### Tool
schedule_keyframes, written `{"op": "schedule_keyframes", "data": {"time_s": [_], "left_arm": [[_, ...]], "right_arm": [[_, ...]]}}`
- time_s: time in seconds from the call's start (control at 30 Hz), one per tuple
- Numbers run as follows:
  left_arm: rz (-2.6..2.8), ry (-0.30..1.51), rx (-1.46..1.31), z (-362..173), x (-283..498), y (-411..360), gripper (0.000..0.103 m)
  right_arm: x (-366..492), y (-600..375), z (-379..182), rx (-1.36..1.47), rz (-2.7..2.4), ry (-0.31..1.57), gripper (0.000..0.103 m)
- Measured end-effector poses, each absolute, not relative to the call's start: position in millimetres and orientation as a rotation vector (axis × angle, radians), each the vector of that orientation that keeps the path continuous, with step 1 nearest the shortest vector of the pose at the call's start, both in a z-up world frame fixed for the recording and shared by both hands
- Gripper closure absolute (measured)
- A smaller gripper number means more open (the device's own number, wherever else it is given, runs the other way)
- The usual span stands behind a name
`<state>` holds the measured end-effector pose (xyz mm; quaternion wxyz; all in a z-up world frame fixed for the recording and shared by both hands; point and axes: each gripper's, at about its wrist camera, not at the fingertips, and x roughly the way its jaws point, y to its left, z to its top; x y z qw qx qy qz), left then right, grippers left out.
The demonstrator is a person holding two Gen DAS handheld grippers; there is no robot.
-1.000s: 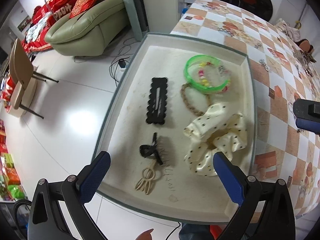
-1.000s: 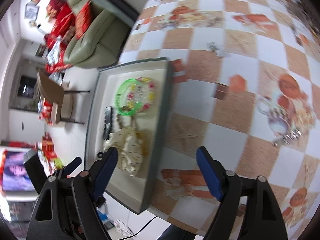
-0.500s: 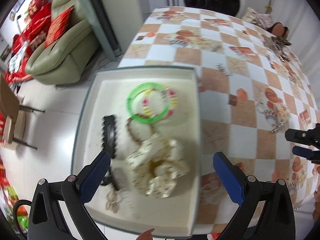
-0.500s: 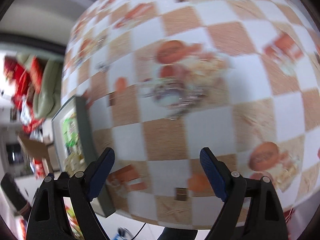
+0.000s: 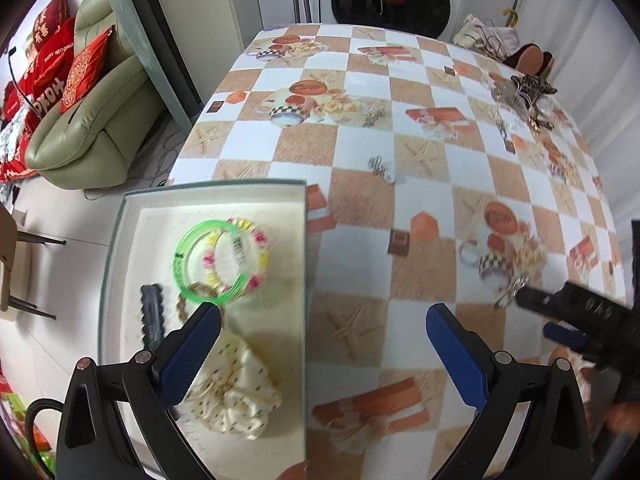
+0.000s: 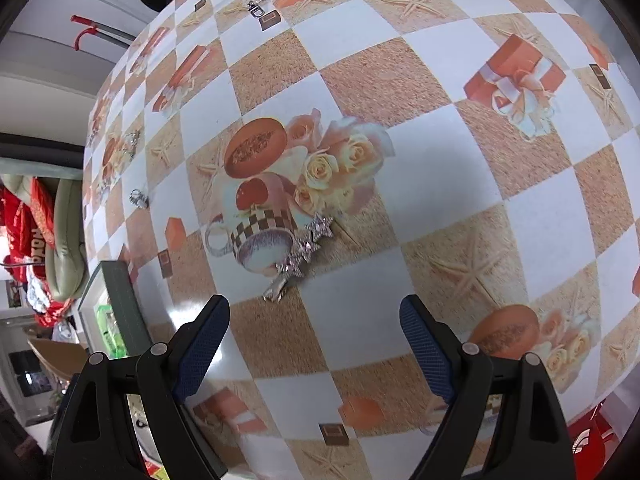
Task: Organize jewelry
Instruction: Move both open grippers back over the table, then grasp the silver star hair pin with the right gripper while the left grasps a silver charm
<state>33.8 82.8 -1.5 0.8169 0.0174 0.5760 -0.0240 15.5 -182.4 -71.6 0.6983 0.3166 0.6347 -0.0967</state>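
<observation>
Although the left gripper (image 5: 320,332) hides the near end of the tray (image 5: 306,264), its contents read clearly: a green bangle (image 5: 200,260) around a beaded bracelet (image 5: 244,256), a black hair clip (image 5: 152,316), a brown braided band (image 5: 185,302) and a dotted cream scrunchie (image 5: 236,392), partly covered. Both sets of jaws stand wide apart, holding nothing. Just beyond the right gripper (image 6: 316,320) lies a sparkling star hair clip (image 6: 302,258) on the checked tablecloth (image 6: 440,168); more small jewellery (image 5: 380,166) lies farther off, blurred.
</observation>
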Motion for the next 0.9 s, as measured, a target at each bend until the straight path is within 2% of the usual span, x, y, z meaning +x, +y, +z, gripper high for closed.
{"op": "schedule_keyframes", "data": {"time_s": [0.27, 0.37, 0.5, 0.77, 0.83, 0.9], "left_arm": [[-0.072, 1.236, 0.015, -6, 55, 80, 0.000], [-0.079, 1.239, 0.007, -8, 62, 78, 0.000], [-0.091, 1.239, 0.006, -12, 74, 69, 0.000], [-0.129, 1.243, 0.001, -28, 103, 41, 0.000], [-0.146, 1.238, 0.006, -32, 108, 33, 0.000], [-0.156, 1.240, 0.013, -36, 113, 26, 0.000]], "right_arm": [[27, -175, -77, 0.643, -0.232, 1.389, 0.019], [32, -170, -77, 0.587, -0.234, 1.380, 0.024], [38, -162, -75, 0.517, -0.250, 1.357, 0.045], [44, -146, -73, 0.307, -0.248, 1.344, 0.063], [41, -143, -73, 0.244, -0.230, 1.337, 0.070], [40, -141, -73, 0.200, -0.209, 1.333, 0.072]]}}
